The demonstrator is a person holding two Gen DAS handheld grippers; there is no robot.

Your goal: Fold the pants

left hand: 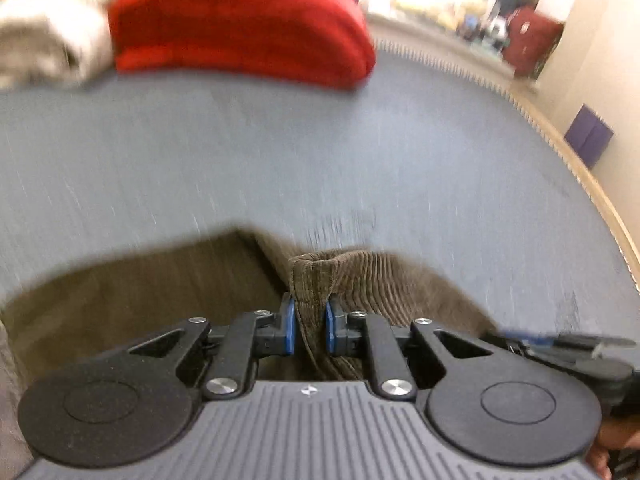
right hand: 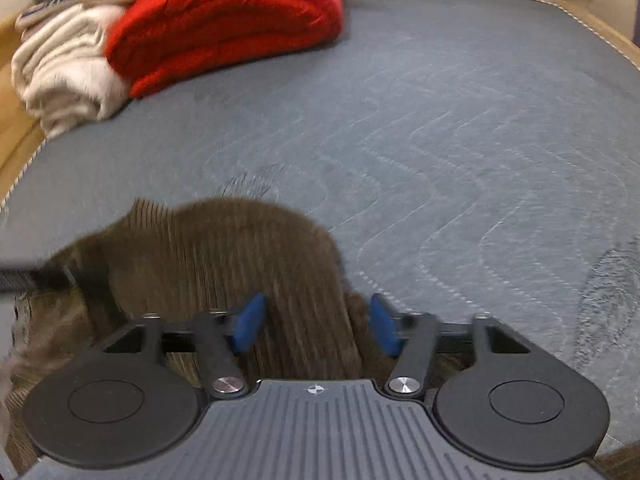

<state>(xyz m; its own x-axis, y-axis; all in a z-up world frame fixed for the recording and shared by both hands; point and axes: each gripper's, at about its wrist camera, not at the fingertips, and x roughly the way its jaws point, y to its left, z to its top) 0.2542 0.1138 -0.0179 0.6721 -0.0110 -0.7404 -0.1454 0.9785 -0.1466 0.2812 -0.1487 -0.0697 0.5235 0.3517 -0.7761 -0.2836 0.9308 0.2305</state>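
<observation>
Brown corduroy pants lie low on a grey quilted mattress. My left gripper is shut on a bunched fold of the pants, which sticks up between the blue pads. In the right wrist view the pants hump up in front of my right gripper. Its blue pads stand apart with corduroy between them, not pinched. The picture is blurred by motion. The other gripper shows as a dark blurred shape at the left edge.
A folded red blanket and cream towels sit at the mattress's far left corner. The mattress edge runs along the right, with a beige wall, a purple item and a red bag beyond.
</observation>
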